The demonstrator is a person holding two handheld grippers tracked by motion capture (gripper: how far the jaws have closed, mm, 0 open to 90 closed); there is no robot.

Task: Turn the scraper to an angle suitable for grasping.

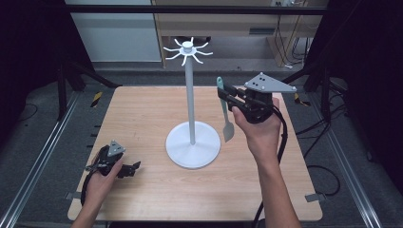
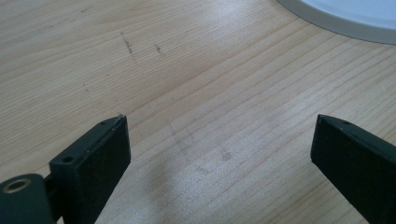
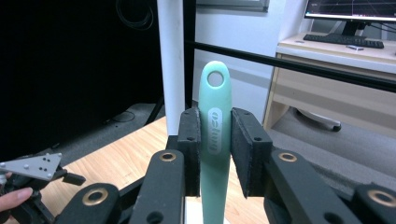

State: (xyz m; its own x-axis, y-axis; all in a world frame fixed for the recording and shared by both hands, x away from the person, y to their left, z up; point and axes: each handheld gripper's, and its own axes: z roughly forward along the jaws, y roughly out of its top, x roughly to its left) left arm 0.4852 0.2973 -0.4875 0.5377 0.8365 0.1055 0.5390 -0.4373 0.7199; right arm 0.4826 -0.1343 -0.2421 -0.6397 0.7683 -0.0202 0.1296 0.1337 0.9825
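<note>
Above the wooden table [image 1: 142,118], the right gripper [image 1: 227,97] pinches a green-handled spatula [image 1: 224,107] by its handle, blade hanging down, just beside the pole of the white rack stand [image 1: 191,95]. Meanwhile, the left gripper [image 1: 130,168] rests low near the table's front left, jaws spread, nothing between them.

The spatula [image 3: 215,140] runs off the bottom edge; the stand's base [image 2: 345,16] is cut by the top edge

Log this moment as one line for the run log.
right gripper: shut on green spatula, held upright beside white hook stand | left gripper: open, low over table
</note>
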